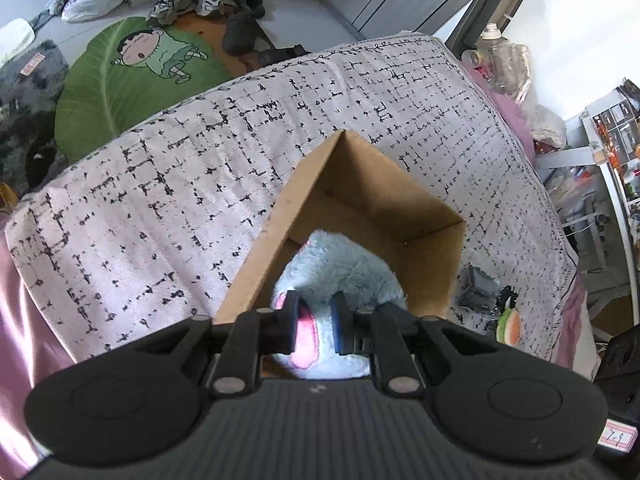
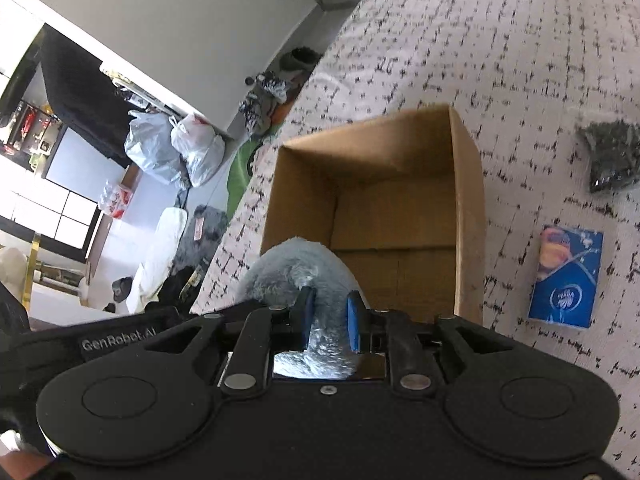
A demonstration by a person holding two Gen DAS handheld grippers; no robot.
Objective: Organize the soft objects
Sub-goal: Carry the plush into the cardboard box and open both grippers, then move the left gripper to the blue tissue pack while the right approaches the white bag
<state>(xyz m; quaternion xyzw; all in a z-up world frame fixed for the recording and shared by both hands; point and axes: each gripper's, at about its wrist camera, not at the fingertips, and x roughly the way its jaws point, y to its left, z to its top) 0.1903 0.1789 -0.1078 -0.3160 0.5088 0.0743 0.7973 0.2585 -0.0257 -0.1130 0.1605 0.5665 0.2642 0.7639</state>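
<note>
A light blue plush toy with a pink patch is held over the open cardboard box on the patterned bed cover. My left gripper is shut on the toy's near end, at the pink patch. In the right wrist view my right gripper is shut on another furry blue part of the plush toy, at the near rim of the box. The box's inside looks bare in this view.
A blue packet and a dark bag lie on the cover to the right of the box. A small green and orange toy lies to the box's right. The bed edge drops to a floor with a green mat, shoes and plastic bags.
</note>
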